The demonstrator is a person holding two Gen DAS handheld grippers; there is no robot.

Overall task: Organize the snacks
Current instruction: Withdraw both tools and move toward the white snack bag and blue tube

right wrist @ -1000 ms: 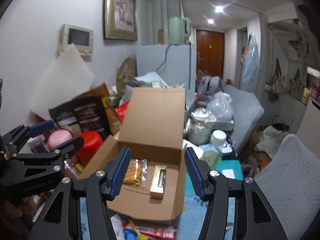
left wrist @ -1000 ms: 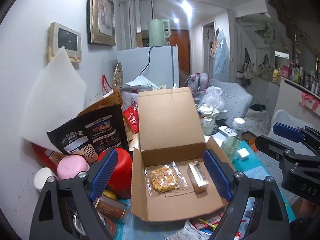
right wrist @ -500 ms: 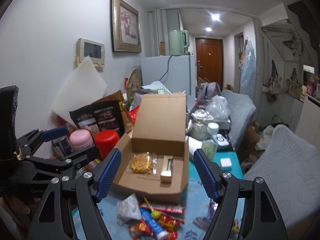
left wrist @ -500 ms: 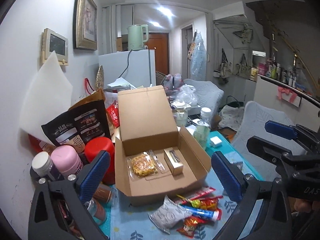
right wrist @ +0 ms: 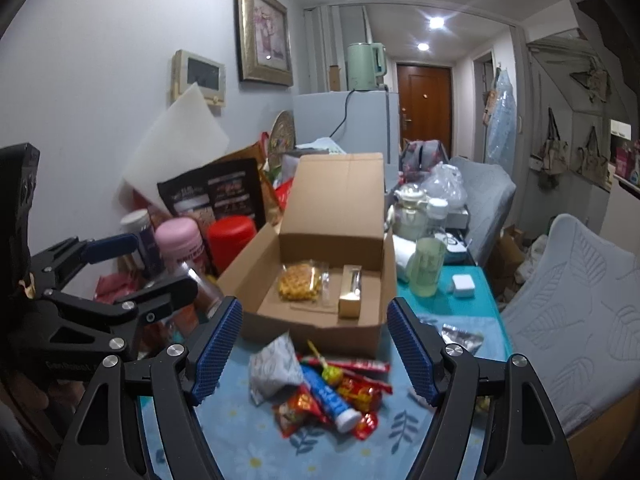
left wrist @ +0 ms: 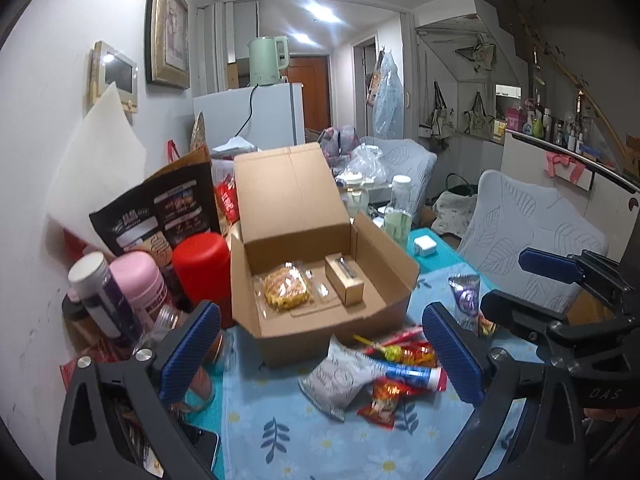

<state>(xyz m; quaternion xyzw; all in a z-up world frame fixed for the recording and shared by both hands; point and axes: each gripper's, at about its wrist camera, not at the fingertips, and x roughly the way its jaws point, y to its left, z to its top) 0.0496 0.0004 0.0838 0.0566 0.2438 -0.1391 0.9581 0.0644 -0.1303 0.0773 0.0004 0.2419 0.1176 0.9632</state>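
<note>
The left gripper [left wrist: 320, 354] and right gripper [right wrist: 314, 350] both hover with fingers spread wide, pinching nothing. At centre frame, the open cardboard box [left wrist: 320, 276] on the counter [left wrist: 280, 432] holds a clear-wrapped yellow snack [left wrist: 286, 288] beside a small gold box [left wrist: 344, 286]. A heap of snack packets [right wrist: 320, 386] lies just below the box.

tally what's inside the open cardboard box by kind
clear snack bag: 1
gold carton: 1
total: 2
</note>
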